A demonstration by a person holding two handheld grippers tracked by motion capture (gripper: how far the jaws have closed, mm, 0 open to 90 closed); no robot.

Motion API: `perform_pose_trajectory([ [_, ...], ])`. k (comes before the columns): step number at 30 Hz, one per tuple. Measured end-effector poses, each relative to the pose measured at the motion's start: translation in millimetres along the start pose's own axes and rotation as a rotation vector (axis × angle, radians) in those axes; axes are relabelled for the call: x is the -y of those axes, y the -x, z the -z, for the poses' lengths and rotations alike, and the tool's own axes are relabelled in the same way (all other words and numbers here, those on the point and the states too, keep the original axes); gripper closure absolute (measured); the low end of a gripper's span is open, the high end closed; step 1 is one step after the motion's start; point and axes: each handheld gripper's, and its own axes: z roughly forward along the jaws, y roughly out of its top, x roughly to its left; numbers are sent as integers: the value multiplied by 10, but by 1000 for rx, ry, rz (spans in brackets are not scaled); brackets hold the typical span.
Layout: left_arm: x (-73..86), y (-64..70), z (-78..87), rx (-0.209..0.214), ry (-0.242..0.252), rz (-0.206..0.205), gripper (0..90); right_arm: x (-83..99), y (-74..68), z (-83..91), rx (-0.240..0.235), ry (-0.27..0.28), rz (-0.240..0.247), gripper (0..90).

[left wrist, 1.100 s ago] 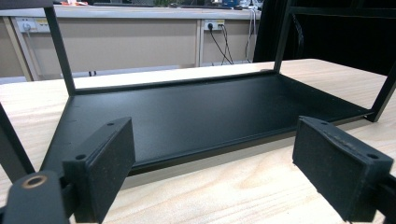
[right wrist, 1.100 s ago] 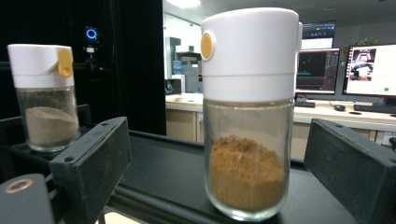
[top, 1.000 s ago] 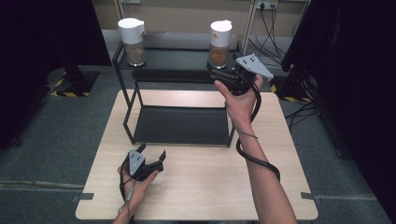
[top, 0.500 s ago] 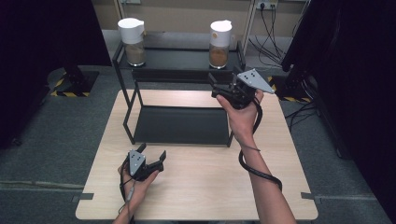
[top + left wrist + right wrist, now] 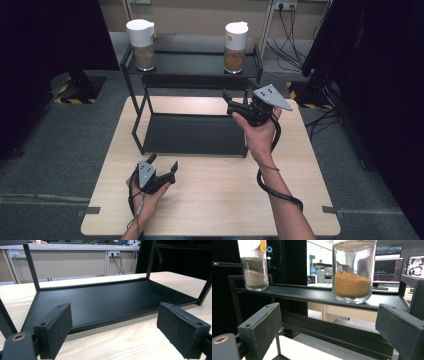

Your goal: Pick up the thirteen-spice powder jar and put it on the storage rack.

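Note:
A black two-tier rack (image 5: 192,134) stands at the back of the wooden table (image 5: 215,200). Two white-lidded glass jars stand on its top shelf (image 5: 190,64): the left jar (image 5: 141,44) holds grey-brown powder, the right jar (image 5: 236,41) orange-brown powder. My right gripper (image 5: 236,98) hangs open in front of the top shelf, short of the right jar (image 5: 352,271) and level with it; the left jar (image 5: 253,265) is farther off. My left gripper (image 5: 163,164) rests open on the table just before the lower shelf (image 5: 112,297), with nothing between its pads (image 5: 58,330).
Cables trail from both grippers along the forearms. Yellow-and-black striped stand bases (image 5: 75,92) sit on the grey floor on either side behind the table. Wall sockets with leads (image 5: 287,10) are at the back. Dark curtains flank the area.
My right gripper has come down and back toward the near side, away from the right jar. The left gripper has stayed put.

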Motion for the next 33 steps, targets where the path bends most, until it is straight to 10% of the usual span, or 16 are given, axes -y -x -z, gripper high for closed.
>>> perform_pose_trajectory([
  [33, 7, 12, -2, -3, 4, -3, 123, 398, -55, 225, -19, -69, 26, 67],
])
